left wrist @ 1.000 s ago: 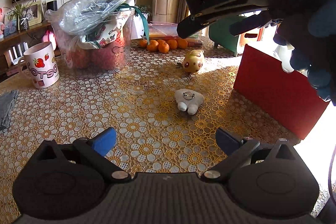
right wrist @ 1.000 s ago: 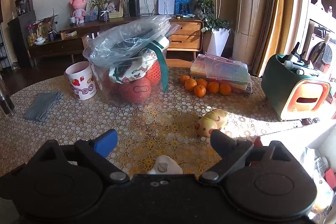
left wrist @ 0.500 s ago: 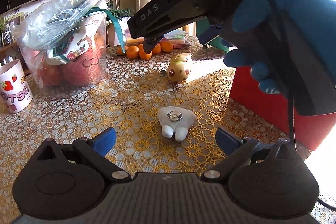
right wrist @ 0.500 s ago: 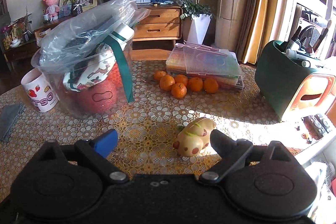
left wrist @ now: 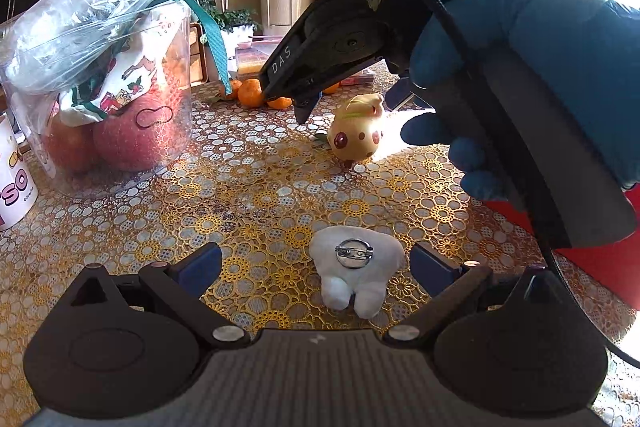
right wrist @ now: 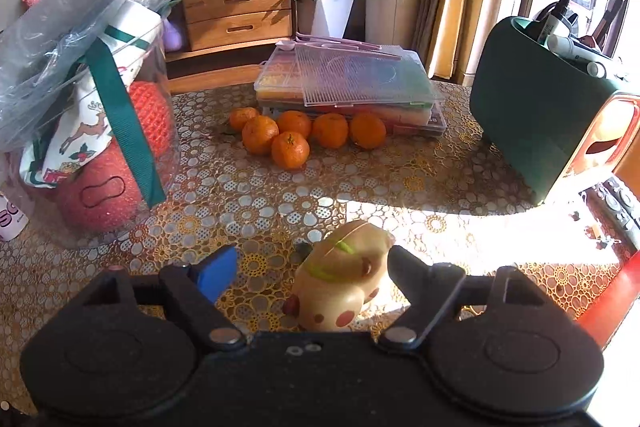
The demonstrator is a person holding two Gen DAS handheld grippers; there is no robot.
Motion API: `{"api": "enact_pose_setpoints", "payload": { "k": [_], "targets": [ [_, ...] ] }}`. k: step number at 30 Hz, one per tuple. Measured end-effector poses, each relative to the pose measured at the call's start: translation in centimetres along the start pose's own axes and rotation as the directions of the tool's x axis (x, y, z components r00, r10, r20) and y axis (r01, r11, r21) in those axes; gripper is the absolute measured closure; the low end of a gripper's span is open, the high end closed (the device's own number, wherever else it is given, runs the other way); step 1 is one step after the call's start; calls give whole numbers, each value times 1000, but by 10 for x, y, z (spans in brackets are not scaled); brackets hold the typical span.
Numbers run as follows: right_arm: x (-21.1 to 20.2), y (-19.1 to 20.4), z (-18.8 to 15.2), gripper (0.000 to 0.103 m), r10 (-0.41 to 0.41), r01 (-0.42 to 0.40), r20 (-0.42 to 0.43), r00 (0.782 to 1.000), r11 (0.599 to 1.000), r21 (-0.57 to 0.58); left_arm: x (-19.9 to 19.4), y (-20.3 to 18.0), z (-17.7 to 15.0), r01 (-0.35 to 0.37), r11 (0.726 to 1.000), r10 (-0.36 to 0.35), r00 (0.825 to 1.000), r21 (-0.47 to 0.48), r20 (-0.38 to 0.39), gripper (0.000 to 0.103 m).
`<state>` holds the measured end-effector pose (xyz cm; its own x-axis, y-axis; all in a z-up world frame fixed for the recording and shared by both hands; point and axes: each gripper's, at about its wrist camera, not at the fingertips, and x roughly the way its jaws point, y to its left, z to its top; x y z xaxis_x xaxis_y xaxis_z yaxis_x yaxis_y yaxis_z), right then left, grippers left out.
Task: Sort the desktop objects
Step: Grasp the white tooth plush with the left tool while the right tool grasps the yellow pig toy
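Lacy floral tablecloth (left wrist: 256, 195), rounded toys

The right gripper (right wrist: 310, 269) straddles a cream spotted toy (right wrist: 340, 291) on the gold lace tablecloth (right wrist: 260, 195), jaws just closing, the right finger at its side, the blue left pad (right wrist: 214, 273) apart. Beyond lie six tangerines (right wrist: 296, 135), stacked plastic cases (right wrist: 352, 83), a green organizer (right wrist: 532, 115) and a clear tub (right wrist: 80, 131)
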<state>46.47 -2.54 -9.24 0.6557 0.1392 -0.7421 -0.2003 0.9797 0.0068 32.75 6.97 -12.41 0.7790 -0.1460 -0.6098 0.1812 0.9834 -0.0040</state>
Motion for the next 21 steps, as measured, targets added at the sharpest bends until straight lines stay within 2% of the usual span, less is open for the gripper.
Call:
{"api": "enact_pose_setpoints", "payload": {
  "k": [5, 10, 14, 16, 21],
  "targets": [
    [13, -8, 1, 22, -19, 20, -32, 999, 999, 35, 5, 0, -1, 1, 1000, -1, 1000, 14, 5, 5],
    [20, -11, 0, 22, -20, 23, -48, 999, 998, 50, 9, -4, -1, 18, 1000, -18, 1000, 19, -1, 18],
    [23, -12, -2, 22, -23, 25, -54, 998, 998, 52, 11, -7, -4, 17, 1000, -17, 1000, 25, -4, 25],
    [26, -12, -4, 22, -31, 34, -67, 997, 998, 48, 11, -8, -4, 20, 1000, -20, 1000, 24, 2, 32],
    [27, -17, -8, 29, -43, 47, -69, 997, 997, 55, 12, -9, -3, 15, 1000, -15, 1000, 21, 10, 44]
  ]
}}
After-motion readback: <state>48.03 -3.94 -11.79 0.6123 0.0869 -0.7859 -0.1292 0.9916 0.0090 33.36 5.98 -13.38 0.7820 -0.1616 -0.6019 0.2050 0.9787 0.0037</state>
